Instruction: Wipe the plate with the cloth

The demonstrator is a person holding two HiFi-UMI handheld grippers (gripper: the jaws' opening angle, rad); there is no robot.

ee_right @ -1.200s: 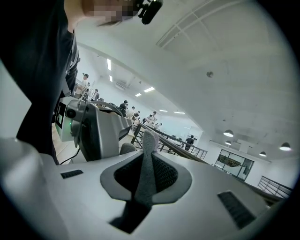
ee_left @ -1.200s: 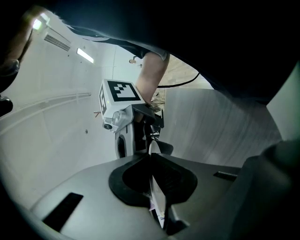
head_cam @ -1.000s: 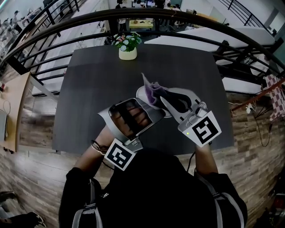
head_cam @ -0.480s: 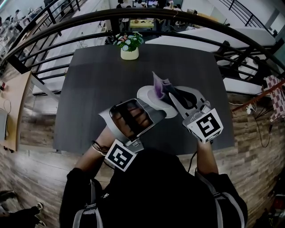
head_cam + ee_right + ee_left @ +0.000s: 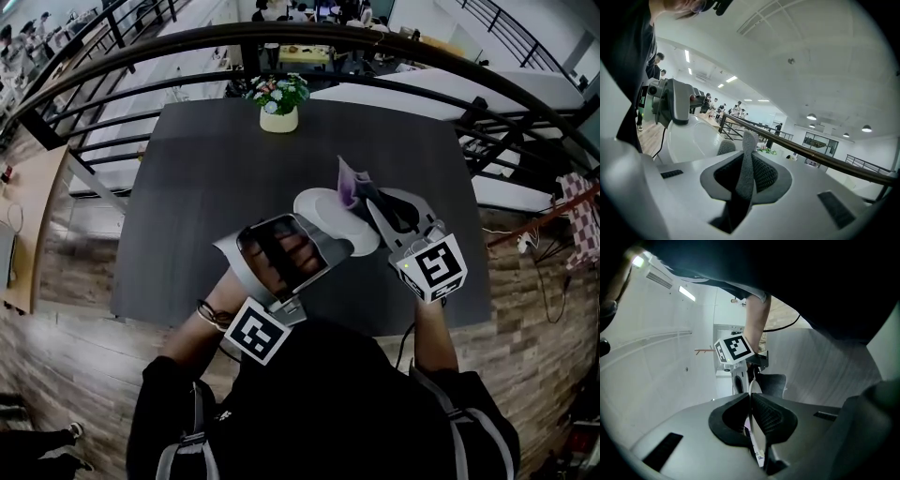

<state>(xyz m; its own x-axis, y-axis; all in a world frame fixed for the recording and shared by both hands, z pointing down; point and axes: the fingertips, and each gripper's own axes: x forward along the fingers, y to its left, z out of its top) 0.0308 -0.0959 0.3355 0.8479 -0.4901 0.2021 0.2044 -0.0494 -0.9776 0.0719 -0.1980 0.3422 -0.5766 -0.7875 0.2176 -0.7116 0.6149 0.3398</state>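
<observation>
Purple cloth (image 5: 349, 184) beside white plate (image 5: 323, 214)

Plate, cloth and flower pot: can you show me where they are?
plate (image 5: 323, 214), head view, on its bare white middle.
cloth (image 5: 349, 186), head view, on the purple fold sticking up.
flower pot (image 5: 279, 119), head view, on its pale front wall.

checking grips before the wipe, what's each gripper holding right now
Left gripper: closed on the white plate, at its rim.
Right gripper: closed on the purple cloth.

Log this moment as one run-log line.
left gripper: shut on plate rim | right gripper: shut on cloth | cloth: at plate's far-right rim, contact unclear
</observation>
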